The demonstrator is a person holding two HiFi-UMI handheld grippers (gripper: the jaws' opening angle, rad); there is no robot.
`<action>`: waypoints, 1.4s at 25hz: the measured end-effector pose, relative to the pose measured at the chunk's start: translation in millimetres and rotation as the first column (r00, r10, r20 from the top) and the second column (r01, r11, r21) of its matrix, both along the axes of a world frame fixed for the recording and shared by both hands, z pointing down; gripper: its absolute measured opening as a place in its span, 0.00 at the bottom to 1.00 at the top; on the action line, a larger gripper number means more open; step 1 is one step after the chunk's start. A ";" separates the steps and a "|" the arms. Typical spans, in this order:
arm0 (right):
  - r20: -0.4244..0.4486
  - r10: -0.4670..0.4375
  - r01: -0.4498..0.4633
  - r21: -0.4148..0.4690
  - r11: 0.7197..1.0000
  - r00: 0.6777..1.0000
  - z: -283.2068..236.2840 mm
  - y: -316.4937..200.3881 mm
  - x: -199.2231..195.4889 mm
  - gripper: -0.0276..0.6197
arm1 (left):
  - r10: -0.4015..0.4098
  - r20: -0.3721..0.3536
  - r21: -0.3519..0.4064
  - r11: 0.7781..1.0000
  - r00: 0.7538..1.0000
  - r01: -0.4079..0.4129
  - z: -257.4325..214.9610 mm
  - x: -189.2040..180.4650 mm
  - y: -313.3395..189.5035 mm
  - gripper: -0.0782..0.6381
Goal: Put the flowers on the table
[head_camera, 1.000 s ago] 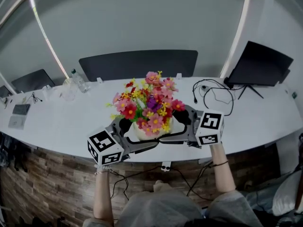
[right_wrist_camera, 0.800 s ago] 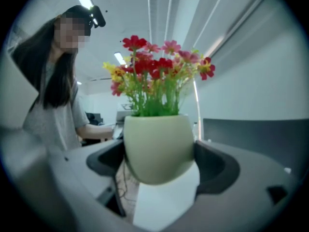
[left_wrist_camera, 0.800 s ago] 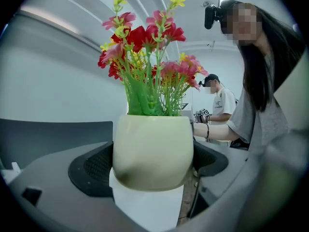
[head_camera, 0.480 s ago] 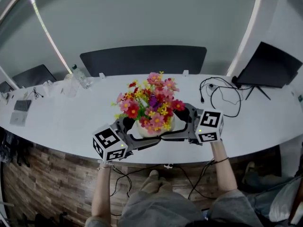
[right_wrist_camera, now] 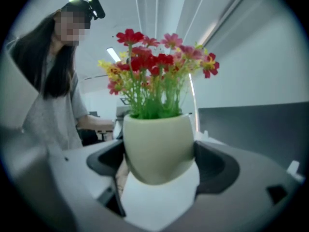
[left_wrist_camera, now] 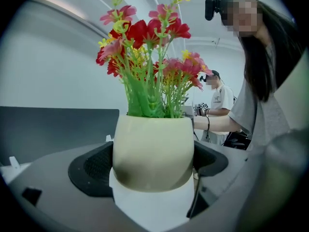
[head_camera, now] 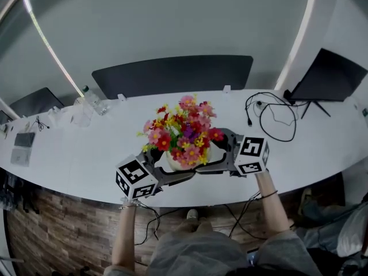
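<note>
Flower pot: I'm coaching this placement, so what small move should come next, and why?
Probably lower it straight down and settle it on the table. The left gripper and right gripper both clasp the cream pot from opposite sides, upright, above the table near its front edge; whether its base rests yet is unclear.

A: Work surface?
B: Long white tabletop [head_camera: 75,154]; plain grey wall [head_camera: 172,16] on the far side.
A: Furniture?
B: Dark panel [head_camera: 172,73] behind the far edge, centre. Black monitor [head_camera: 330,73] far right, looped black cable [head_camera: 276,117] near it. Clear bottle [head_camera: 92,98] far left.
A: Below? Light?
B: Wood planking [head_camera: 52,229] under the near edge. Ceiling light strips [right_wrist_camera: 145,13].
</note>
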State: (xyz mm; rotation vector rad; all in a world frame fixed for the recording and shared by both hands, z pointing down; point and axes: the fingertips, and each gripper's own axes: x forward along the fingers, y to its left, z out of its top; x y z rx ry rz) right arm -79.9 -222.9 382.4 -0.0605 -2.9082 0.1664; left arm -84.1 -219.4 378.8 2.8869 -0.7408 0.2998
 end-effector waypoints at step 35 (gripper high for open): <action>-0.110 -0.044 0.038 -0.058 0.998 0.993 129.9 -63.0 -38.7 0.73 | -0.007 0.037 -0.129 0.992 0.999 0.011 131.1 -37.4 -63.8 0.79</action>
